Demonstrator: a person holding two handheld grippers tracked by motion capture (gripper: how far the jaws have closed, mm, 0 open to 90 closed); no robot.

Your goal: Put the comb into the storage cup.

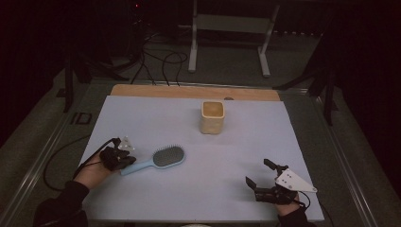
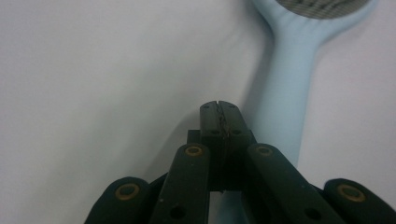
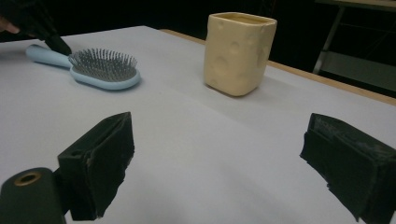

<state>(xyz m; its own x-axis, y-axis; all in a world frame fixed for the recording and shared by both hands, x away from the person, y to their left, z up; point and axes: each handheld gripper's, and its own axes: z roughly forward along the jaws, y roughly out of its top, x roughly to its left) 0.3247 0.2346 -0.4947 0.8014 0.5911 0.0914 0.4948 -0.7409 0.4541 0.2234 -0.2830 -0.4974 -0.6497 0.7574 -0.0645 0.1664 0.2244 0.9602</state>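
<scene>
The hairbrush (image 1: 161,159) lies flat, bristles up, at the lower left of the high view on the pale worktop (image 1: 222,156). Its light-blue handle points down and left toward the person's left hand, which probably makes that end the easiest to take hold of. The left claw (image 1: 128,161) sits right at the handle's end. In the left gripper view its two jaws are pressed together with nothing between them, and the handle (image 2: 285,98) runs up the frame just to their right. Whether a jaw's side touches the handle I cannot tell. I judge the claw is placed alongside for nudging or lining up, not gripping.

Above and right of the brush, near frame centre, a cream-yellow cup (image 1: 212,117) stands upright, well apart, a likely holder.

At lower right the right claw (image 1: 258,172) rests with jaws wide apart, holding nothing.
</scene>
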